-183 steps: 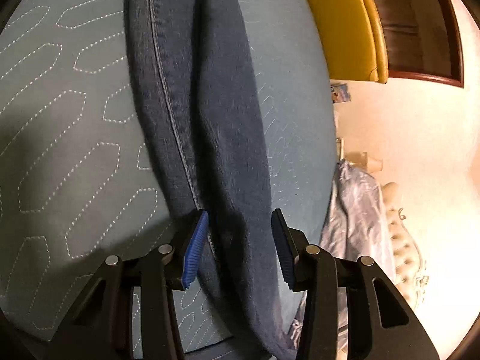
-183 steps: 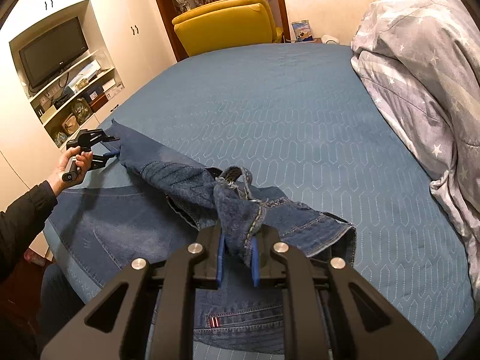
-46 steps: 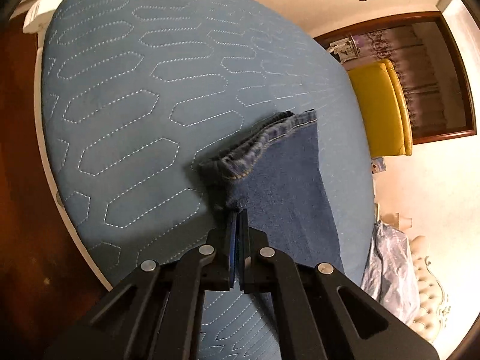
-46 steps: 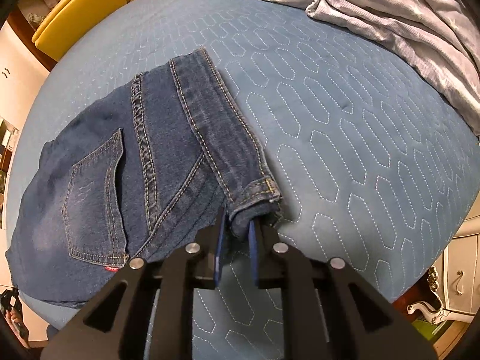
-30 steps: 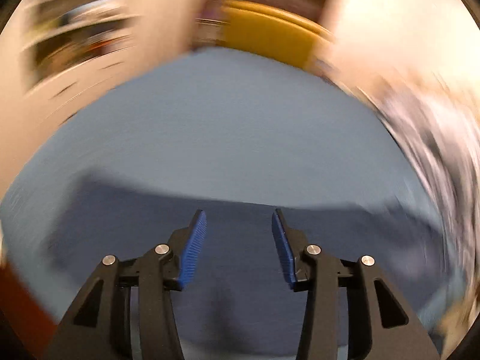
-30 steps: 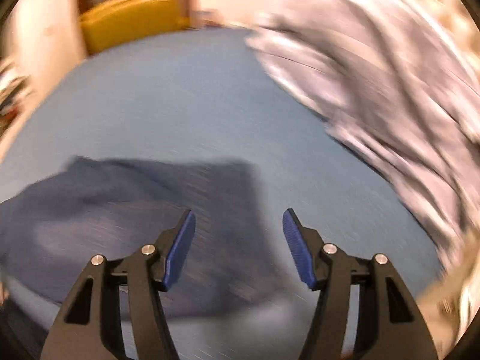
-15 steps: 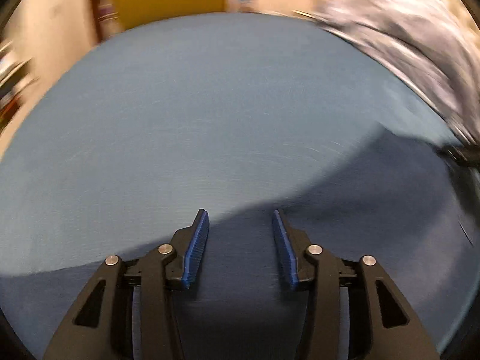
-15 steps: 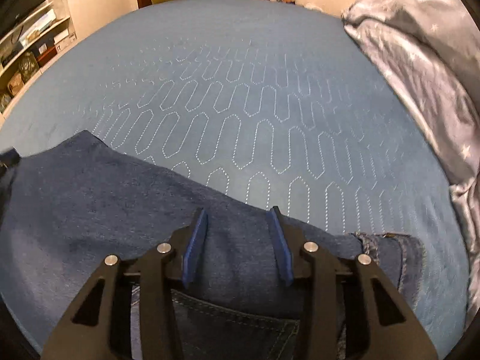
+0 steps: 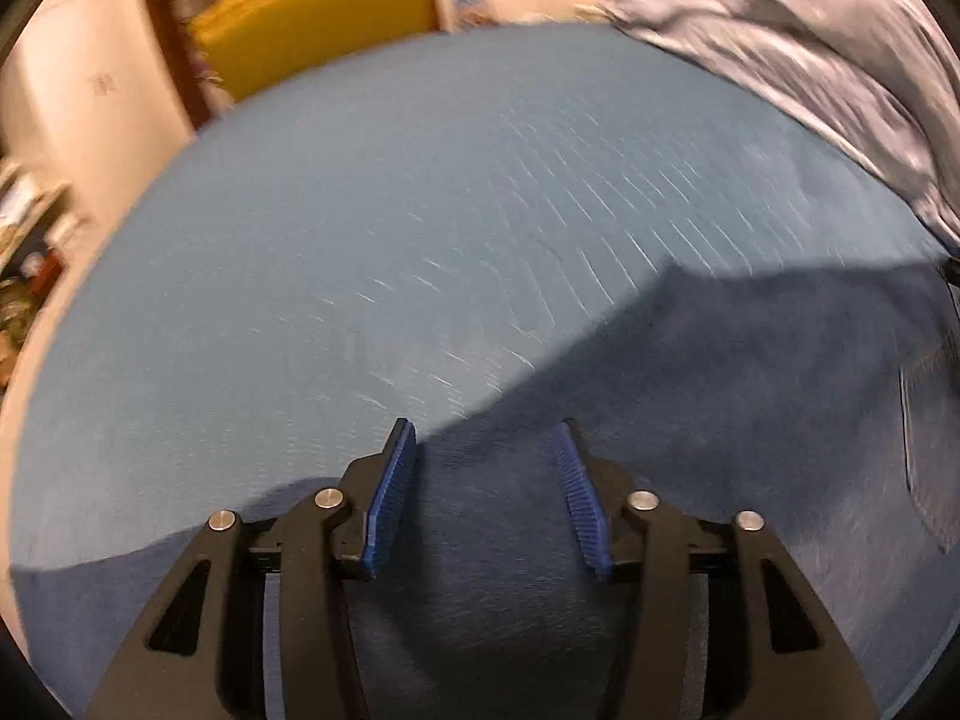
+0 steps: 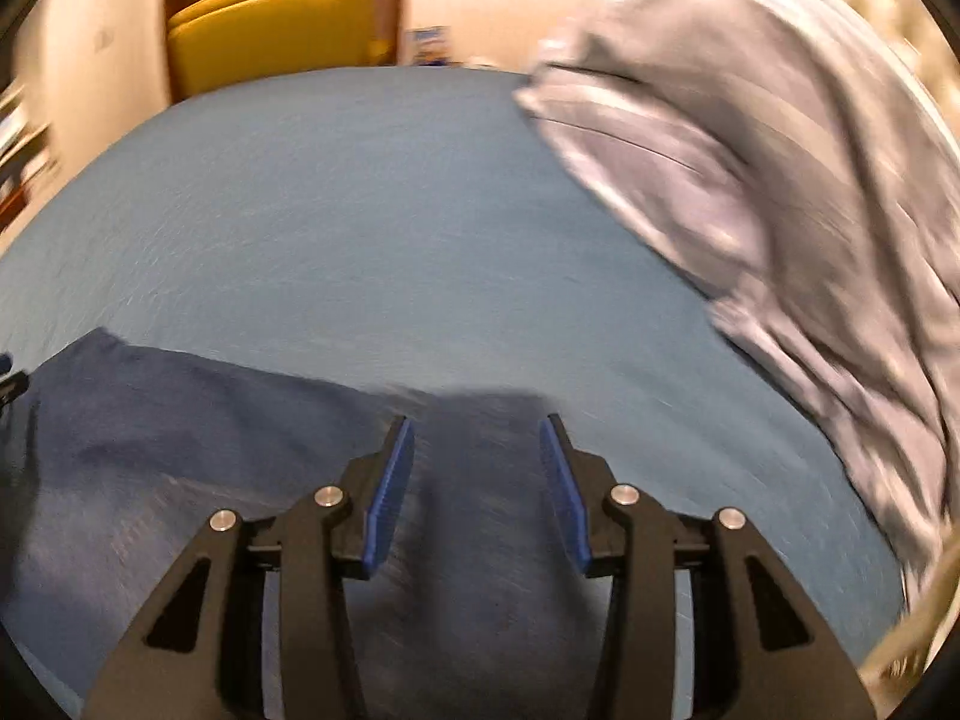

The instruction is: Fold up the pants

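Both tools had let go of the jeans' ends since a moment and a half earlier, when each was pinched shut on a hem or cuff. The left tool (image 9: pixel 485 438) stood with its blue pads spread and nothing gripped; the dark denim of the pants (image 9: pixel 690 420) lay flat directly under and between its fingers, running off to its right. The right tool (image 10: pixel 477 435) was likewise spread and empty, with the pants (image 10: pixel 198 432) beneath it and stretching away to its left. Beyond both tools lay the bare blue quilted bed (image 9: pixel 390 228). To the far right was a rumpled grey duvet (image 10: pixel 780 168), and farthest ahead a yellow armchair (image 9: pixel 318 12). Both views were motion-blurred.
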A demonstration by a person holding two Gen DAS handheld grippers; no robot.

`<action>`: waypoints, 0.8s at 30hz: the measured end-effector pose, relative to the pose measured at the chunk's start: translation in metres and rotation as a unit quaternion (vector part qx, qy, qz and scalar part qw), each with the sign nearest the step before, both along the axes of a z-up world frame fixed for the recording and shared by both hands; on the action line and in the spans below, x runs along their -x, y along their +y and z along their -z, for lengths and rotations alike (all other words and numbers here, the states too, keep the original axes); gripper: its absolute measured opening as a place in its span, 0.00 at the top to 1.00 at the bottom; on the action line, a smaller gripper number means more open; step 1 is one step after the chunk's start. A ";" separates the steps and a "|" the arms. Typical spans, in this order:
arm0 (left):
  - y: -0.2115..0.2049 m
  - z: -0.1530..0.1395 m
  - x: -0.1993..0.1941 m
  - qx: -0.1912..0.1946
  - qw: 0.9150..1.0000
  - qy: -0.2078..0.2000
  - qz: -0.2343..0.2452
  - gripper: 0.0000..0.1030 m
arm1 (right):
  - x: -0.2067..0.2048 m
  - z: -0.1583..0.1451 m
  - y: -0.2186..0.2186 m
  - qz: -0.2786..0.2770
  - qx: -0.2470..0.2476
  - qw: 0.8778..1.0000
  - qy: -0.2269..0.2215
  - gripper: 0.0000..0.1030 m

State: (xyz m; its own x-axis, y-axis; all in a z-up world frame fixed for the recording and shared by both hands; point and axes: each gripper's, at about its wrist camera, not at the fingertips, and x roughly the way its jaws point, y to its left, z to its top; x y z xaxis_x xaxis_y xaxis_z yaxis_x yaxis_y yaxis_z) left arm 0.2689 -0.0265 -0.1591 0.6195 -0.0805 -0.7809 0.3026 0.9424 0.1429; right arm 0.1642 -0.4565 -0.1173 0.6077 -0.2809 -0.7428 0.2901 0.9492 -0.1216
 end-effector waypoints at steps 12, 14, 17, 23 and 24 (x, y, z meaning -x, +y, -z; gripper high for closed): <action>-0.107 -0.016 0.168 0.160 0.965 0.056 0.199 0.57 | 0.106 0.040 -0.031 0.039 -0.120 0.991 0.035 0.51; -0.120 -0.013 0.185 0.156 0.963 0.050 0.214 0.57 | 0.115 0.046 -0.031 0.053 -0.135 0.989 0.038 0.53; -0.149 -0.005 0.206 0.087 0.963 0.016 0.256 0.57 | 0.126 0.050 -0.034 0.065 -0.155 0.985 0.028 0.60; -0.183 0.018 0.207 -0.014 0.960 -0.015 0.280 0.85 | 0.121 0.051 -0.034 0.053 -0.153 0.986 0.027 0.93; -0.181 0.022 0.209 -0.022 0.961 -0.021 0.276 0.86 | 0.122 0.048 -0.035 0.053 -0.153 0.986 0.025 0.96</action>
